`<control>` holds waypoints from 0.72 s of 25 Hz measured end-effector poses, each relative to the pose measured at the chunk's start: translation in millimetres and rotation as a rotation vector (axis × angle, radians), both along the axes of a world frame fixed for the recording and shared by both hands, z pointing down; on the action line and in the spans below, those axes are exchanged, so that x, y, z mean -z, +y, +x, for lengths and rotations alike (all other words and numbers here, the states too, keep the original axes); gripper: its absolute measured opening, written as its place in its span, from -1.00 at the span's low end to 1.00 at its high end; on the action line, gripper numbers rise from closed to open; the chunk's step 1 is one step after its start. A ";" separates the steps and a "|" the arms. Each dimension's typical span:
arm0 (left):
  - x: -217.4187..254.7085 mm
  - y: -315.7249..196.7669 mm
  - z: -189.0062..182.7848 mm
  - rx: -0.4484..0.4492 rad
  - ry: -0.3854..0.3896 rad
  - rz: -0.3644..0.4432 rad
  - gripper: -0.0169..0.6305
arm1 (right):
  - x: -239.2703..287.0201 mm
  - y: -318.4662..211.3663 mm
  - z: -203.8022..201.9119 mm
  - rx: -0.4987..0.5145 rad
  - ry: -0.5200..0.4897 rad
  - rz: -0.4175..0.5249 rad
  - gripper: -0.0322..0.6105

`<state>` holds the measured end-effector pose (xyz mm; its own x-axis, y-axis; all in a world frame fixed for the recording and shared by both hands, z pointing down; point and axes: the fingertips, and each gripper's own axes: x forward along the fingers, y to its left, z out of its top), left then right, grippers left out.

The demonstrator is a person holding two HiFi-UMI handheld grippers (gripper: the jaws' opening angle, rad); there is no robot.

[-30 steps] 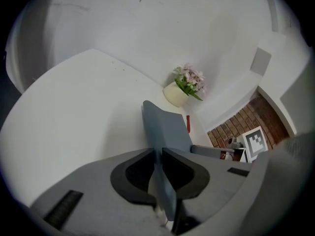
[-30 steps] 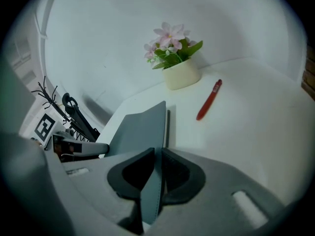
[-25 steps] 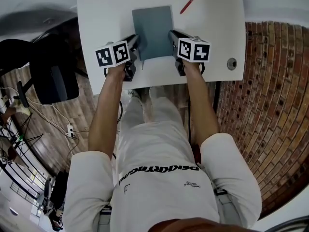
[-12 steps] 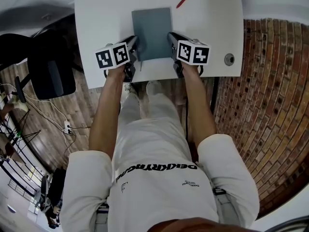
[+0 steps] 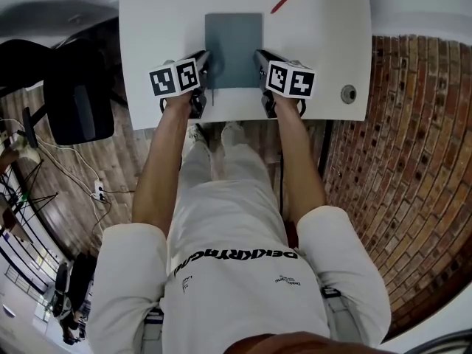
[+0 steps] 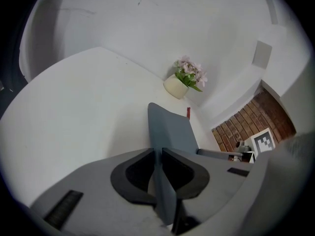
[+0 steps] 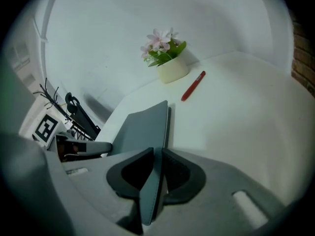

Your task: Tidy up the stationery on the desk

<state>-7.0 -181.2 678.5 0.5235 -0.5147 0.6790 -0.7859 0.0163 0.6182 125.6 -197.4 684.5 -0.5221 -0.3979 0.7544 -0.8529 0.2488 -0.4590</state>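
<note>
Grey notebook (image 5: 233, 46) lay on the table (image 5: 317, 50), pinched in the jaws of the left gripper (image 5: 206, 63), while the jaws of the right gripper (image 5: 258, 59) had just been opening around its edge, maybe leaving it there.

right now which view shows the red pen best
The right gripper view: the whole red pen lies on the white desk near the flower pot. The head view shows it small near the top edge; the left gripper view shows only a red sliver behind the notebook.
</note>
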 end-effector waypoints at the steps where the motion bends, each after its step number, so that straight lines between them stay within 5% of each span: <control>1: -0.4 1.6 0.6 0.004 -0.001 -0.004 -0.80 | 0.4 -0.4 0.0 0.014 0.025 0.013 -0.72; 10: -1.5 7.8 1.8 0.022 -0.005 0.005 -0.80 | 2.5 1.4 2.5 0.066 0.066 0.019 -0.68; 18: 23.4 9.2 -11.0 0.065 -0.030 0.056 -0.80 | 34.1 -3.2 28.2 0.009 0.058 0.088 -0.68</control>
<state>-18.1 -172.0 655.1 0.4673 -0.5843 0.6635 -0.8028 0.0339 0.5953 153.8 -200.5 650.4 -0.4826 -0.4594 0.7456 -0.8748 0.2939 -0.3851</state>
